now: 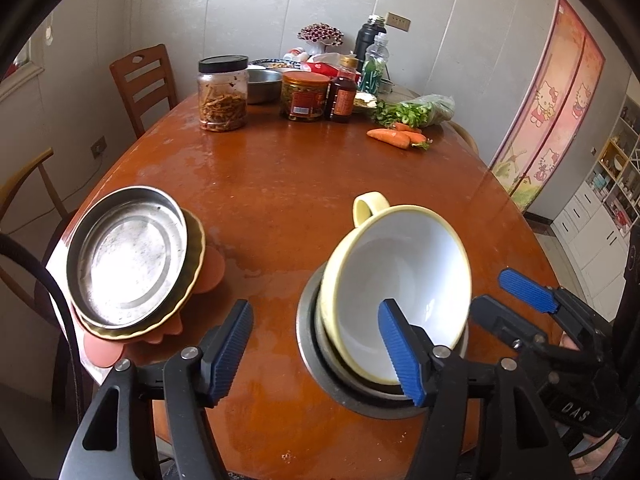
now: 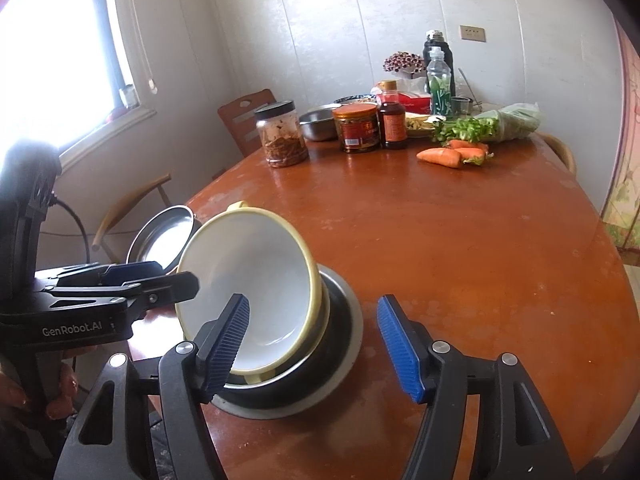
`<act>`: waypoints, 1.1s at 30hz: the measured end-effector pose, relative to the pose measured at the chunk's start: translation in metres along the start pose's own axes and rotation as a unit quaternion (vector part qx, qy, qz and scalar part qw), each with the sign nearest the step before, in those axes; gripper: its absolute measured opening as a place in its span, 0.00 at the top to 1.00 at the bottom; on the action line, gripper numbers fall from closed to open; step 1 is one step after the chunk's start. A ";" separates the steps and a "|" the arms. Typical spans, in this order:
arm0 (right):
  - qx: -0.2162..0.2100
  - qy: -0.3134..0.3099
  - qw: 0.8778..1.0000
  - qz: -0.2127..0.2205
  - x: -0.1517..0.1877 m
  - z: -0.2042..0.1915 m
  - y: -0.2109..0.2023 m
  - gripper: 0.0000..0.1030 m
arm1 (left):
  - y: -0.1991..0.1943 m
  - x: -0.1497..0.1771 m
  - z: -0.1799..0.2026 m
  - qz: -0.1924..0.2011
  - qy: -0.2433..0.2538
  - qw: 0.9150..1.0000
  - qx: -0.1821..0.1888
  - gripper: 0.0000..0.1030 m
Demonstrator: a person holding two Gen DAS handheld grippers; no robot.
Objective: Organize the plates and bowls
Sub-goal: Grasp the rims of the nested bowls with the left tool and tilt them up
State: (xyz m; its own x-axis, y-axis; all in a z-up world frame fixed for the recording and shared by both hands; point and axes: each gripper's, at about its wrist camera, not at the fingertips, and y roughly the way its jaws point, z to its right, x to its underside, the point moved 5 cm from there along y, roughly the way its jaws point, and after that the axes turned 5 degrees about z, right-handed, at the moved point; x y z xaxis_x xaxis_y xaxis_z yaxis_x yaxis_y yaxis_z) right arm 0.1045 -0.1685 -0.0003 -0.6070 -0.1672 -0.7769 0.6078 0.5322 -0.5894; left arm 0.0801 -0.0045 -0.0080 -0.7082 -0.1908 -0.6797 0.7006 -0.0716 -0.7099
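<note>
A white bowl with a yellow rim and handle (image 1: 400, 268) (image 2: 256, 280) leans tilted inside a steel bowl (image 1: 320, 376) (image 2: 340, 344) near the table's front edge. My left gripper (image 1: 315, 306) (image 2: 178, 274) is open, and the bowl's left rim lies between its pads without touching them. My right gripper (image 2: 313, 302) (image 1: 489, 289) is open too, one finger over the bowl's inside and the other outside its right rim. At the left, a steel plate (image 1: 128, 248) (image 2: 164, 236) tops a yellow fluted plate (image 1: 192, 276) and pink plates (image 1: 212, 268).
The brown oval table (image 1: 288, 184) carries jars (image 1: 223, 94), a sauce bottle (image 1: 340, 92), a steel basin (image 1: 264, 86), carrots (image 1: 394, 136) and bagged greens (image 1: 420, 110) at its far end. Wooden chairs (image 1: 140, 80) stand at the left. A person's hand (image 2: 60, 396) holds the left gripper.
</note>
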 end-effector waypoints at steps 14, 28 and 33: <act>-0.005 0.043 0.998 -0.040 0.018 0.007 0.016 0.29 | 0.015 0.018 -0.007 -0.034 -0.025 0.999 0.017 0.28; -0.023 0.089 0.993 -0.075 0.031 0.013 0.037 0.29 | 0.051 0.027 0.003 -0.082 -0.020 0.996 0.041 0.27; -0.035 0.100 0.991 -0.087 0.032 0.014 0.045 0.29 | 0.059 0.027 0.004 -0.091 -0.021 0.994 0.050 0.27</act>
State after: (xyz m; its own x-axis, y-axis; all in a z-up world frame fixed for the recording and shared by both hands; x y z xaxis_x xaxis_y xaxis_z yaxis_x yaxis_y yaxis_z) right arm 0.1199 -0.1619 -0.0547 -0.7926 -0.0967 -0.6020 0.4532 0.5669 -0.6879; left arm 0.1023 -0.0181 -0.0674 -0.8213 -0.2066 -0.5318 0.5678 -0.2059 -0.7970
